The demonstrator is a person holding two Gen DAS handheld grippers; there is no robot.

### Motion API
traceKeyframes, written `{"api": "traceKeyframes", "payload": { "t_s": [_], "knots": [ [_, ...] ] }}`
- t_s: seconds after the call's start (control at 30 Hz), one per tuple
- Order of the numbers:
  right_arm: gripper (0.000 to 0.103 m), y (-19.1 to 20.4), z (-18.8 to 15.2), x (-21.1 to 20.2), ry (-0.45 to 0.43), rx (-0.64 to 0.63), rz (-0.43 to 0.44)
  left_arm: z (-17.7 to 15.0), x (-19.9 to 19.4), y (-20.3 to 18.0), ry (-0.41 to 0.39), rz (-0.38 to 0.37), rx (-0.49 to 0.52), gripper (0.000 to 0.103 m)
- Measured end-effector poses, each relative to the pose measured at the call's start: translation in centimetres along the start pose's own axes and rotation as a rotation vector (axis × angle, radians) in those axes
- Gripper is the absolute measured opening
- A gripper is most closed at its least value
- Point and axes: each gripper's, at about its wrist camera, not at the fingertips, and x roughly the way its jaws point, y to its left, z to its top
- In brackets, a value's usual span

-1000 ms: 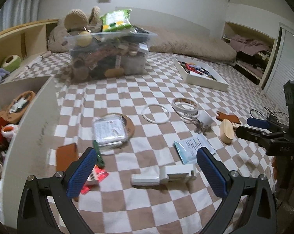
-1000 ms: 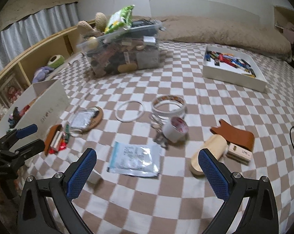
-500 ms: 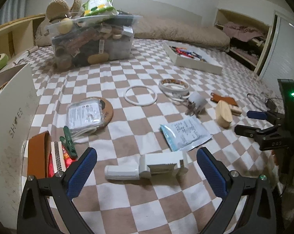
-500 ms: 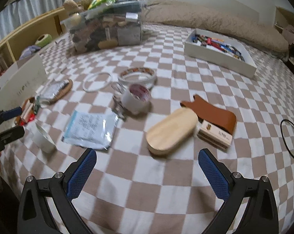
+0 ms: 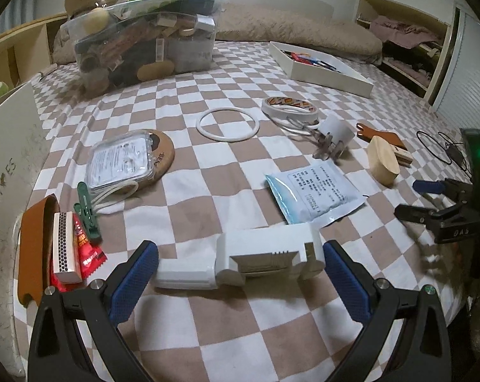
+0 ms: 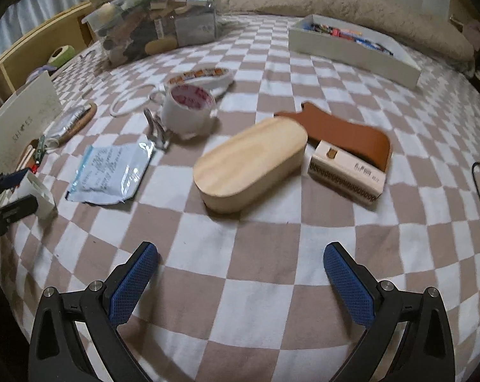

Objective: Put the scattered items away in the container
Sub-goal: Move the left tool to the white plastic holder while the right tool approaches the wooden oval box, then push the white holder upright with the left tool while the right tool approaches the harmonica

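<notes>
My left gripper (image 5: 240, 264) is open, its blue pads on either side of a white plastic device (image 5: 249, 261) lying on the checkered bedspread. My right gripper (image 6: 240, 264) is open and empty, just short of an oval wooden box (image 6: 251, 164); it also shows in the left wrist view (image 5: 427, 199). A cream harmonica (image 6: 346, 176) and brown leather case (image 6: 351, 133) lie right of the box. A tape roll (image 6: 189, 108), a foil packet (image 6: 109, 168) and a white ring (image 5: 227, 124) lie scattered. The white shoebox wall (image 5: 7, 146) stands at the left.
A full clear bin (image 5: 144, 47) sits at the back. A white tray of pens (image 5: 322, 67) is back right. A second harmonica (image 5: 64, 248), brown case (image 5: 32, 248), green clip (image 5: 87, 213) and blister pack (image 5: 122, 162) lie left. A black cable (image 5: 437, 146) lies far right.
Both grippers have moved forward and lower. The white device now sits between my left pads. The wooden box has come closer to my right gripper.
</notes>
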Motion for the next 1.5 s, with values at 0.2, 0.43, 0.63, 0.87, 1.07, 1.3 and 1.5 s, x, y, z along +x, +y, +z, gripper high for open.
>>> {"api": "traceKeyframes", "payload": {
  "t_s": [0.2, 0.43, 0.63, 0.87, 1.07, 1.3, 1.5],
  "knots": [
    [0.103, 0.4, -0.3, 0.3, -0.003, -0.029, -0.025, 0.0, 0.2, 0.3, 0.003, -0.022, 0.007, 0.103],
    [0.103, 0.0, -0.4, 0.5, -0.016, -0.027, 0.000, -0.3, 0.0, -0.3, 0.005, -0.014, 0.065, 0.103],
    [0.103, 0.1, -0.6, 0.4, -0.032, -0.025, -0.004, -0.4, -0.4, -0.7, 0.008, -0.118, 0.066, 0.103],
    [0.103, 0.1, -0.6, 0.4, -0.049, -0.024, -0.005, -1.1, -0.7, -1.9, 0.056, -0.262, 0.075, 0.101],
    [0.103, 0.1, -0.7, 0.3, -0.055, -0.024, -0.004, -2.1, -1.6, -3.0, 0.091, -0.297, 0.130, 0.101],
    [0.103, -0.5, -0.3, 0.1, -0.054, 0.001, 0.051, -3.1, -3.2, -3.4, 0.127, -0.386, 0.136, 0.101],
    [0.103, -1.7, 1.2, 0.6, -0.034, 0.048, 0.143, -3.8, -4.6, -4.0, 0.125, -0.390, 0.173, 0.101]
  ]
}}
